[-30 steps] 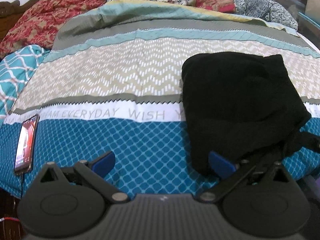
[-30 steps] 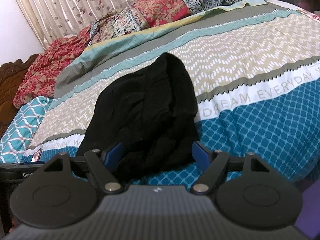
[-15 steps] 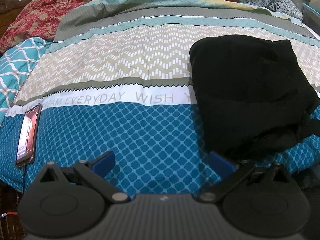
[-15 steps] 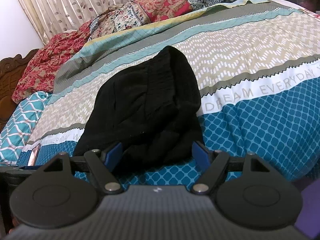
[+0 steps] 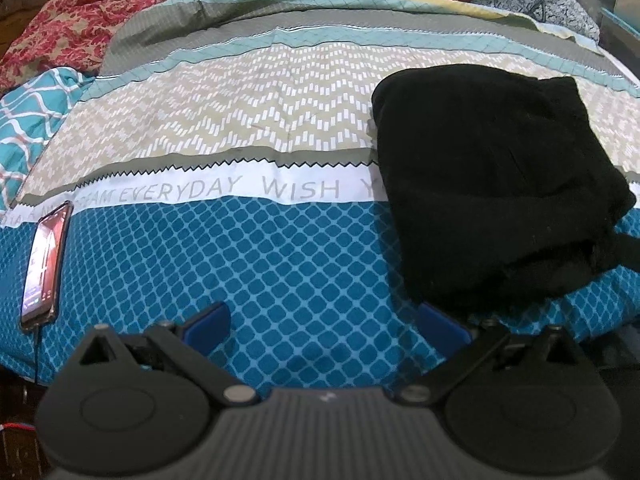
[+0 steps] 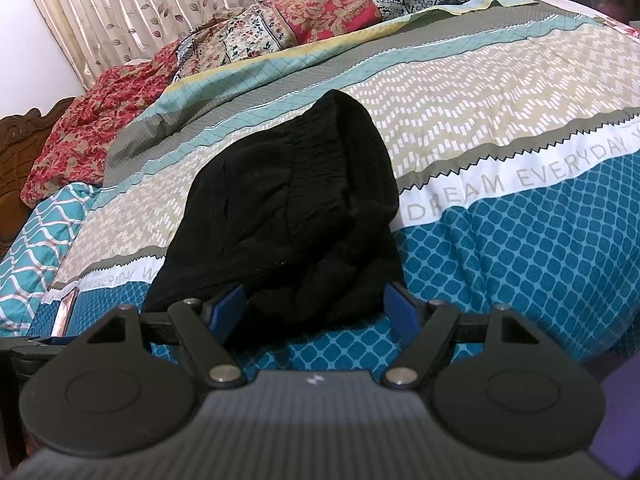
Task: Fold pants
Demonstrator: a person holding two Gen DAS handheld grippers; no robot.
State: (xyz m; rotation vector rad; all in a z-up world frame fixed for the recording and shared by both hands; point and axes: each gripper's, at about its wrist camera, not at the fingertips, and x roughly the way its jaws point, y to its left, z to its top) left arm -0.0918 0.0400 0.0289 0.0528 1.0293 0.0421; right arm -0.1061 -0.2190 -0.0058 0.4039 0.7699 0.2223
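Observation:
The black pants [image 5: 492,184] lie folded in a compact bundle on the bed; in the right wrist view they [image 6: 288,216] sit straight ahead. My left gripper [image 5: 324,322] is open and empty, low over the blue patterned part of the bedspread, with the pants to its right and just past its right finger. My right gripper [image 6: 316,304] is open and empty, near the bed's front edge, with the near edge of the pants between and just beyond its blue fingertips. I cannot tell if the fingers touch the cloth.
A phone [image 5: 46,264] with a cable lies at the left of the bedspread [image 5: 240,152] near the edge; it also shows in the right wrist view [image 6: 66,308]. Patterned pillows and quilts [image 6: 280,24] pile at the back. A wooden headboard [image 6: 16,152] stands left.
Both grippers have drawn back slightly from the pants toward the bed's front edge. The left gripper's right finger no longer overlaps the bundle. The pants have not moved.

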